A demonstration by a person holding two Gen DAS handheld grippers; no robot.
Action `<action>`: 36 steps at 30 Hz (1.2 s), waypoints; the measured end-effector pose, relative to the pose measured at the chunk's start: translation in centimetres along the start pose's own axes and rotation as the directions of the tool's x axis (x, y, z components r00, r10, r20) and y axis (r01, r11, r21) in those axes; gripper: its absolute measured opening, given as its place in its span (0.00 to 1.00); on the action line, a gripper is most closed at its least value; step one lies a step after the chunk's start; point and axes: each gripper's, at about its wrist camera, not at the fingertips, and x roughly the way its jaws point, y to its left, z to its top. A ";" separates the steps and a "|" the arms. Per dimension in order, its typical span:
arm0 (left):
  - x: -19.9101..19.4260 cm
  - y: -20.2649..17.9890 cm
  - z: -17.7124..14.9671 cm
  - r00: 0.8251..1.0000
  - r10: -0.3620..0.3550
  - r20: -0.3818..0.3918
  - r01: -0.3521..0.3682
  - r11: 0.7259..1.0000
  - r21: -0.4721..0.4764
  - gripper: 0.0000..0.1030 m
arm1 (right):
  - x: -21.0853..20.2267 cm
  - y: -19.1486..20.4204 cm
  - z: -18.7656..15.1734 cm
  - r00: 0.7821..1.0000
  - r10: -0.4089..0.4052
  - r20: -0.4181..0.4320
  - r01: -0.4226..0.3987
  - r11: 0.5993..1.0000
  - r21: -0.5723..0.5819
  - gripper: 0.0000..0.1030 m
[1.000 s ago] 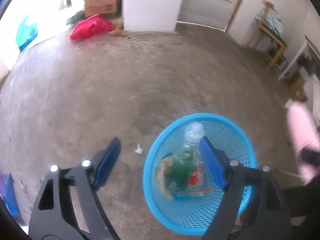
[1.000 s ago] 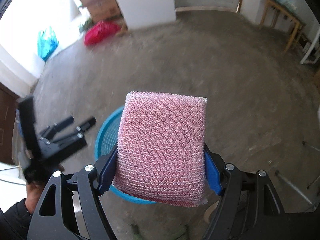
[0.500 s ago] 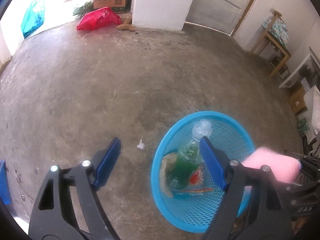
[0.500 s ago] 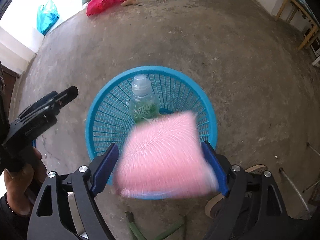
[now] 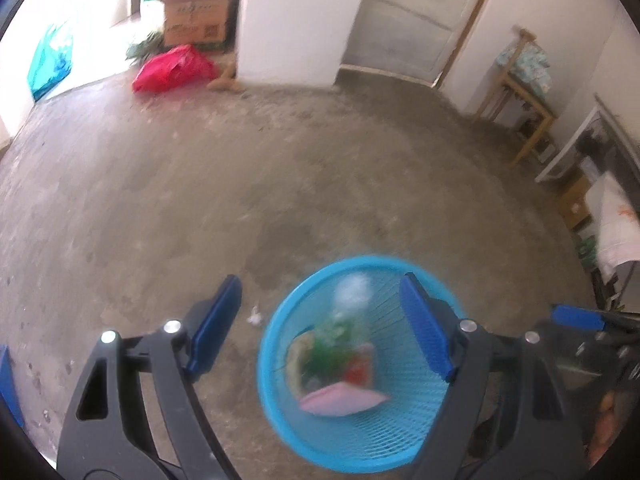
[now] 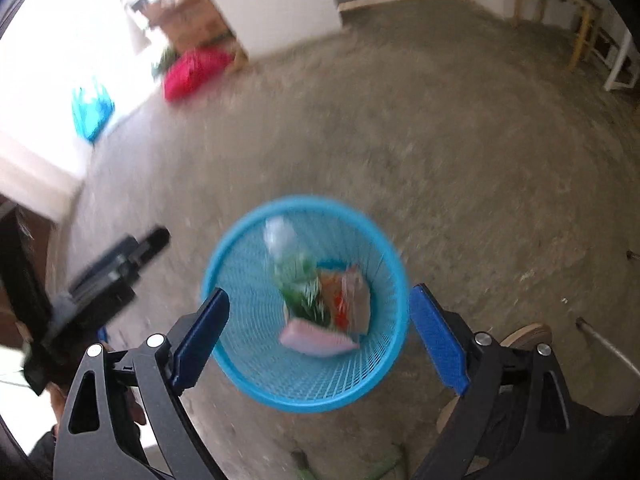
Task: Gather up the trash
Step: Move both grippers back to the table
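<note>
Claws first: the right claw (image 6: 316, 338) hangs over the blue mesh basket (image 6: 240, 364), its blue pads spreading wider at this moment with nothing between them, only the basket showing through the gap below. Straight beneath it, inside the basket, lies the pink sponge (image 6: 316, 340), flat on the near side of the heap. Just beyond the sponge, farther from the claw, a clear bottle with green contents (image 6: 294, 276) leans with its cap toward the far rim, and beside it, toward the claw's right pad, sits a crumpled orange-red wrapper (image 6: 346, 298).

Off to the right claw's left side, the left claw (image 5: 320, 328) is held by a person's hand; it too stands wide and empty. The basket sits under its right pad, and the sponge (image 5: 342, 400) shows near the basket's close wall. Between its pads, nearer the left one, a small white scrap (image 5: 254, 316) lies on the bare concrete floor (image 5: 280, 168), just outside the basket.

Well ahead of both claws, by the white wall, a red plastic bag (image 5: 172, 68) rests on the floor with a cardboard box (image 5: 196, 20) behind it, and a teal bag (image 5: 50, 62) farther to the left.
</note>
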 end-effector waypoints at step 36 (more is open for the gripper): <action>-15.0 -89.0 -11.9 0.530 -0.629 -0.569 0.726 -0.011 0.688 0.82 | -44.5 -57.0 -28.7 0.627 -0.768 0.130 0.171 0.298 0.939 0.94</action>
